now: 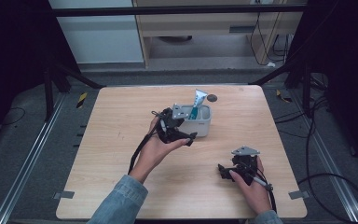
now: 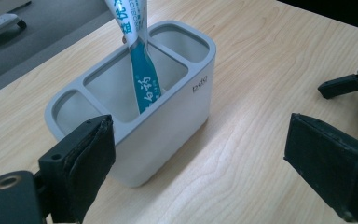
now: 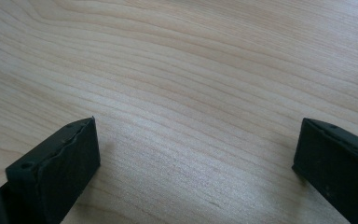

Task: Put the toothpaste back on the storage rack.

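We see the wooden table (image 1: 121, 154) with a grey three-compartment holder (image 2: 168, 126) standing near its far middle — a blue-and-white tube (image 2: 144, 79) leans upright in the holder's middle compartment. Our left gripper (image 1: 186, 135) sits just beside the holder, jaws spread wide and grasping nothing. Our right gripper (image 1: 224, 171) rests well apart at the near right — jaws released over bare wood.

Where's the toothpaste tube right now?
The toothpaste tube stands tilted in the middle compartment of the grey holder. In the high view, that is past the table's centre, beside the open left gripper.
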### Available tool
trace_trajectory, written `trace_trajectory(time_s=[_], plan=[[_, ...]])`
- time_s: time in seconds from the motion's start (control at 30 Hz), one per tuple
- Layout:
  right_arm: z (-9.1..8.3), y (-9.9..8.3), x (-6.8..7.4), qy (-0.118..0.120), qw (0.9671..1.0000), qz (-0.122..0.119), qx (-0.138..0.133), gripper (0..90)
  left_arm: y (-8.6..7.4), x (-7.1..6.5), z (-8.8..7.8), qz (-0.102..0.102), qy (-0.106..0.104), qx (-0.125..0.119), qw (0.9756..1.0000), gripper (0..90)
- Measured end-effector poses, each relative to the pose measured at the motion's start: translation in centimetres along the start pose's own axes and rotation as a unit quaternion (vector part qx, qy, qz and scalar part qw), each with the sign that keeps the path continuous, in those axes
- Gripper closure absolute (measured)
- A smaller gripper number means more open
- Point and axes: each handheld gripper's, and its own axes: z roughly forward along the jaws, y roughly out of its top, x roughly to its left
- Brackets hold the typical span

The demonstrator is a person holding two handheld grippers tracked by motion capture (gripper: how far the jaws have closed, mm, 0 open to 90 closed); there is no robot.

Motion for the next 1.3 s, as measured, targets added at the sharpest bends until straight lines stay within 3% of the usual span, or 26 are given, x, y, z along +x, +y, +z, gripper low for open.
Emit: trace_trajectory(time_s=[0.43,0.87,0.97,1.3], plan=[[0.0,0.0,0.1,0.000,1.0000,0.000,-0.001,0.4,-2.5,1.0,-3.1,-0.004,0.007,0.000,1.0000,7.0],[0.0,0.0,0.1,0.000,1.0000,0.000,-0.001,0.4,-6.0,3.1,-4.2,-0.044,0.014,-0.006,0.9989,5.9],[0.0,0.0,0.1,0.000,1.0000,0.000,-0.001,0.4,-7.5,4.0,-4.1,-0.055,0.015,-0.002,0.9983,5.5],[0.0,0.0,0.1,0.000,1.0000,0.000,-0.001,0.4,-11.4,6.7,-5.1,-0.088,0.041,0.014,0.9952,5.2]])
